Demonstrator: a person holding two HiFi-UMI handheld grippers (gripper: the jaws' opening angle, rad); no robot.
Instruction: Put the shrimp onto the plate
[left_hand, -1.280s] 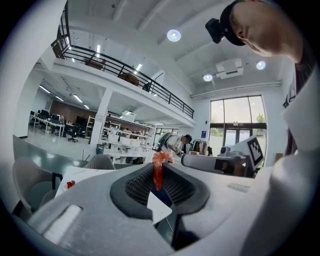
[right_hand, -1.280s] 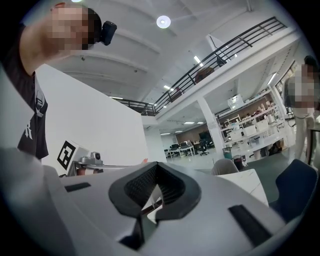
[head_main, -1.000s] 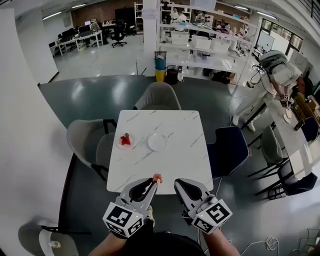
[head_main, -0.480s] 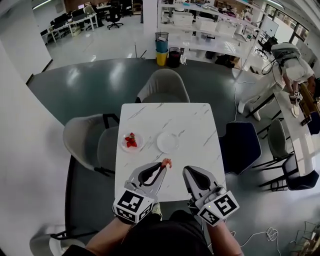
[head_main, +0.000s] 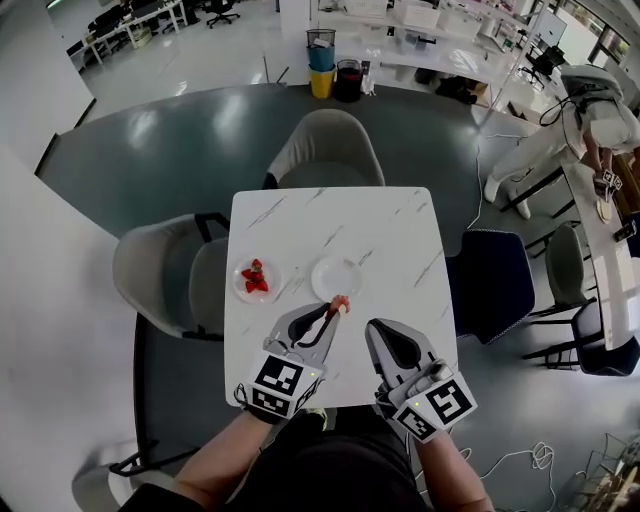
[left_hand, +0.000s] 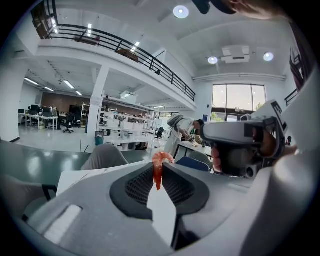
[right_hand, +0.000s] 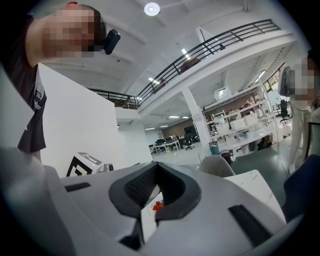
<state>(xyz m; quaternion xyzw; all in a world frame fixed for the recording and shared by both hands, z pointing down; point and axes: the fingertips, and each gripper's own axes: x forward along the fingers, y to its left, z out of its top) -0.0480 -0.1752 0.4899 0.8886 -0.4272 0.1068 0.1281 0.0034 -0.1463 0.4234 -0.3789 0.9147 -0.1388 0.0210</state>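
Note:
My left gripper (head_main: 335, 310) is shut on an orange-pink shrimp (head_main: 340, 302), which sticks out past the jaw tips just at the near rim of the empty white plate (head_main: 336, 276). In the left gripper view the shrimp (left_hand: 158, 167) hangs pinched between the dark pads of the left gripper (left_hand: 159, 172). A second white plate (head_main: 240, 290) to the left carries red shrimp (head_main: 254, 278). My right gripper (head_main: 376, 328) hovers over the table's near part, shut with nothing in it. In the right gripper view the right gripper (right_hand: 156, 167) frames the red shrimp (right_hand: 158, 205) far below.
The white marble table (head_main: 390, 230) has a grey chair (head_main: 325, 150) at its far side, another grey chair (head_main: 165, 275) at the left and a dark blue chair (head_main: 490, 285) at the right. A person in white (head_main: 590, 110) bends over a bench at the far right.
My left gripper has carried the shrimp forward from the table's near edge to the empty plate's near rim. The right gripper moved forward alongside it.

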